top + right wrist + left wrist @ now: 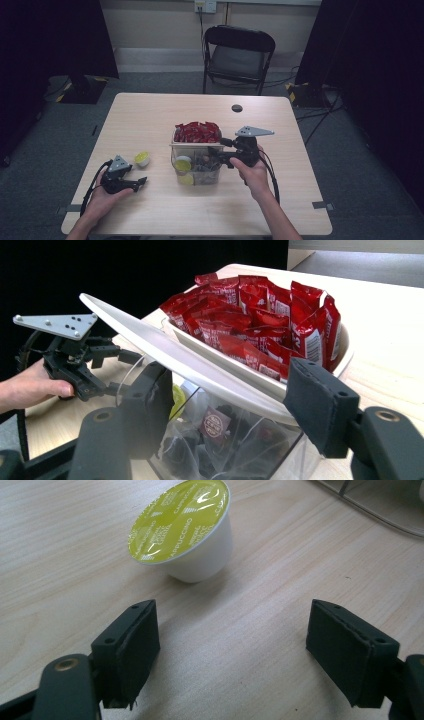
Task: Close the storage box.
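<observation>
We judge pick-up step: left gripper (232, 655) wide open, empty, just short of capsule (187, 530) left of clear bin (197, 162). Right gripper (230, 412) open, empty, at bin rim. Next: advance, close on capsule.

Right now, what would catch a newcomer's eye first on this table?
The pile of red sachets at mid-table, heaped in a white tray atop a clear container. Next, the yellow-lidded capsule lying tilted on the wood before the open left gripper, while the right gripper straddles the tray's edge.
</observation>
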Motion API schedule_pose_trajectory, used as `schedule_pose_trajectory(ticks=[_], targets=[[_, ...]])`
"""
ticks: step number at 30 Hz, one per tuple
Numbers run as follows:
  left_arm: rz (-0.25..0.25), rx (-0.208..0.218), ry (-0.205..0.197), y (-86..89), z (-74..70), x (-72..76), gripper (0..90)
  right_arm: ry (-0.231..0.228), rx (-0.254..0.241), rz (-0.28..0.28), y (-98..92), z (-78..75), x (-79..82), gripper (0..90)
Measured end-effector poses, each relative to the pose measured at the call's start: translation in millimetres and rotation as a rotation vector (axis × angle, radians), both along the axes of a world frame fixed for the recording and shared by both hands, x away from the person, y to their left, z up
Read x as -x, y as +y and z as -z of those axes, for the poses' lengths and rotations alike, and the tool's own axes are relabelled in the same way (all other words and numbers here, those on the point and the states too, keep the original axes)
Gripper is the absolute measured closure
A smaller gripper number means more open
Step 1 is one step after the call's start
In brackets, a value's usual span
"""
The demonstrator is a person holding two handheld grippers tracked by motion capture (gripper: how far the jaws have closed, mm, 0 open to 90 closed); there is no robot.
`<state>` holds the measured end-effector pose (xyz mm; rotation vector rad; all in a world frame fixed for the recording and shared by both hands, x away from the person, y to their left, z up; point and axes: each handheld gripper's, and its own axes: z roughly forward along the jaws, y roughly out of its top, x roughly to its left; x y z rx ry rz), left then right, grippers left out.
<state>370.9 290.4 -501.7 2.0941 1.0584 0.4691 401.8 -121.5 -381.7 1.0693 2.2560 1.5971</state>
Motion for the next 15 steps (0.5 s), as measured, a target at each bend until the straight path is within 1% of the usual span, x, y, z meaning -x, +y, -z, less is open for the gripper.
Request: schedule_pose_trajectory(ticks=[5, 8, 10, 12, 15], targets=[[0.0, 0.0, 0.0, 0.0, 0.0, 0.0, 20.8, -0.002, 0.016, 0.008, -0.8, 1.5, 3.2, 32.8], [0.0, 0.0, 0.0, 0.0, 0.0, 0.0, 20.8, 0.008, 0.02, 0.025, -1.0, 3.2, 5.3, 27.0], [0.0, 0.0, 0.0, 0.0, 0.0, 0.0, 20.8, -0.002, 0.03, 0.038, -0.9, 4.4, 6.9, 26.7], [0.0, 0.0, 0.0, 0.0, 0.0, 0.0, 20.8, 0.006, 0.033, 0.042, -0.9, 4.8, 7.3, 22.9], [0.0, 0.0, 0.0, 0.0, 0.0, 0.0, 20.8, 0.011, 0.039, 0.047, -1.0, 6.3, 8.3, 21.0]])
